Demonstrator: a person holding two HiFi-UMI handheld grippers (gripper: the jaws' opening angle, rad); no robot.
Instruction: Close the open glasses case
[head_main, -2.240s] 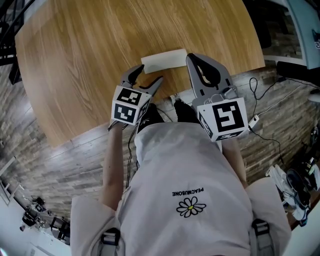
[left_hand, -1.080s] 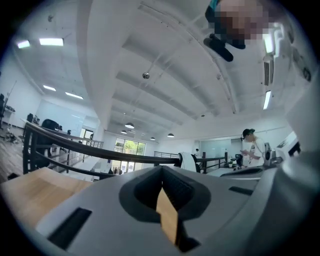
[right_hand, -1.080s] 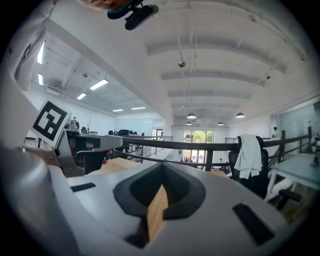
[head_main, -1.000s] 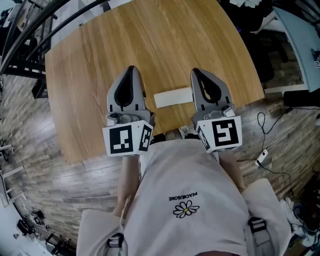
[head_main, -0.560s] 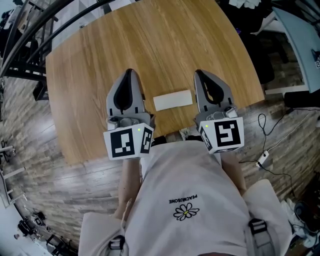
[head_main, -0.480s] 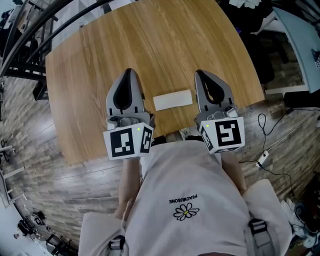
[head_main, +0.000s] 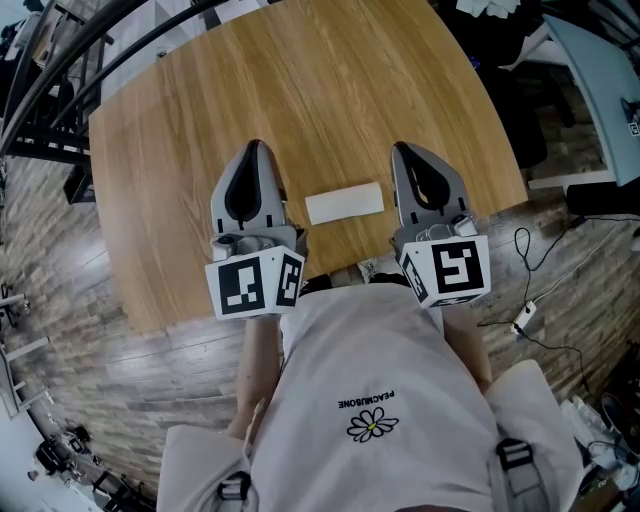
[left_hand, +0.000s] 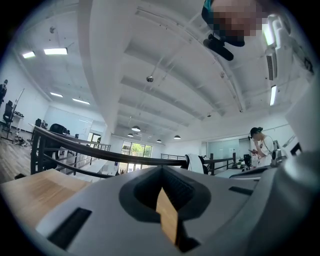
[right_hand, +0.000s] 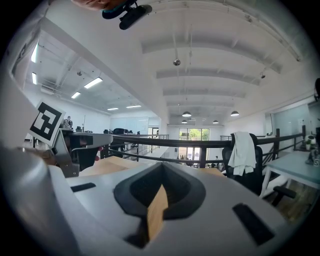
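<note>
both grippers are held level over a round wooden table (head_main: 330, 80), side by side with a gap between them. left gripper (head_main: 253, 160) has its jaws pressed together with nothing in them. right gripper (head_main: 408, 160) matches it, jaws together and empty. the table spreads beneath and ahead of both. glasses case (head_main: 344, 203), a small pale flat oblong, lies on the table in the gap between the two grippers, behind their tips and alongside their bodies, touching neither. no lid stands up from it, so it looks shut. the closing seems done, with nothing left to do.
</note>
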